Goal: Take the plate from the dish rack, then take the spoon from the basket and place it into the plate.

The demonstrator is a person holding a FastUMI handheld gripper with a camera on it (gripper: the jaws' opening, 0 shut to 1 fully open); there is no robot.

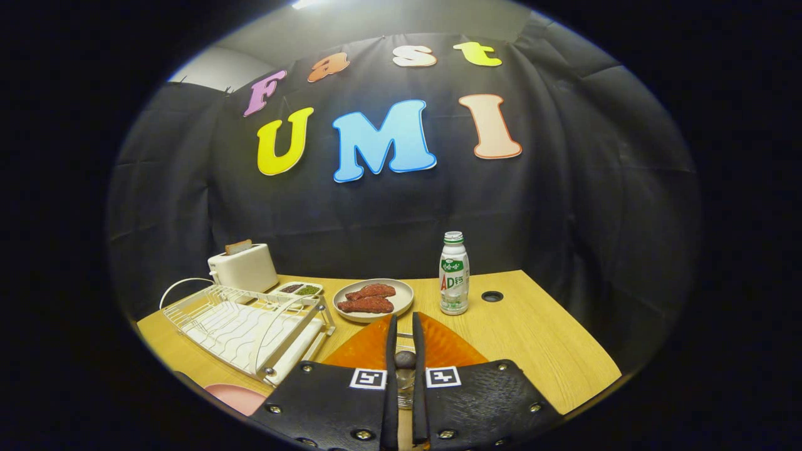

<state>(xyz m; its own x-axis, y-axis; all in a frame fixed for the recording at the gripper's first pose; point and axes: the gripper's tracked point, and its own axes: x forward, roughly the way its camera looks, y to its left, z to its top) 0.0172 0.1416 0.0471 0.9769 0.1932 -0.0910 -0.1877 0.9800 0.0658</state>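
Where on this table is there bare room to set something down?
Bare wood lies right of the milk bottle, around the round hole. It is crowded from the dish rack and toaster to the plate of meat. The gripper is nearly closed over the orange plate.

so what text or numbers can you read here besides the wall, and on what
bottle label: red and green print, too blurred to quote
gripper markers: black-and-white square patterns, no words
toaster, dish rack, orange plate: no text
The gripper's fingers stand close together over the orange plate with a small dark thing between them; whether they press on it is unclear.
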